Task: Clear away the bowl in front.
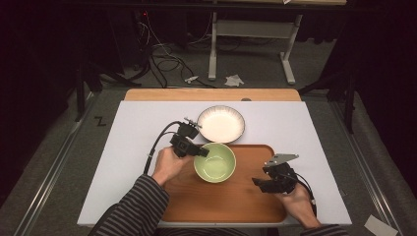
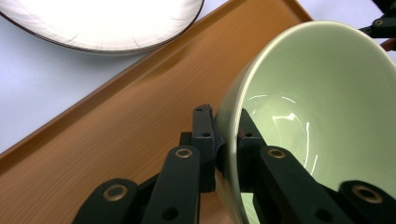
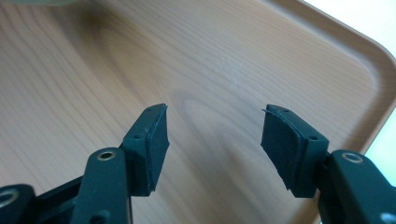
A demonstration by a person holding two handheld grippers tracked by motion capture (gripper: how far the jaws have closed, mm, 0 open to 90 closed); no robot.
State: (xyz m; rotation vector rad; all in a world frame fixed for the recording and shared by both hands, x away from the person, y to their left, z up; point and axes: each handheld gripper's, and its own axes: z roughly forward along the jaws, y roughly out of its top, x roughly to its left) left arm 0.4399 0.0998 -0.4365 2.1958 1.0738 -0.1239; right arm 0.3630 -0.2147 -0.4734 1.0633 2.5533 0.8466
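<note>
On the tray (image 1: 226,201), near its far edge, sat the green bowl (image 1: 215,162), its rim pinched by the left gripper (image 2: 226,140), one jaw inside the wall and one outside. The bowl looked tilted, though whether its base had left the tray could not be told. The white plate (image 1: 221,123) lay just beyond the tray. The right gripper (image 3: 214,135) hung wide and empty over the tray's near right corner. A rim pinch is shallow, so the bowl was best moved slowly and kept level, with the grip firm.
</note>
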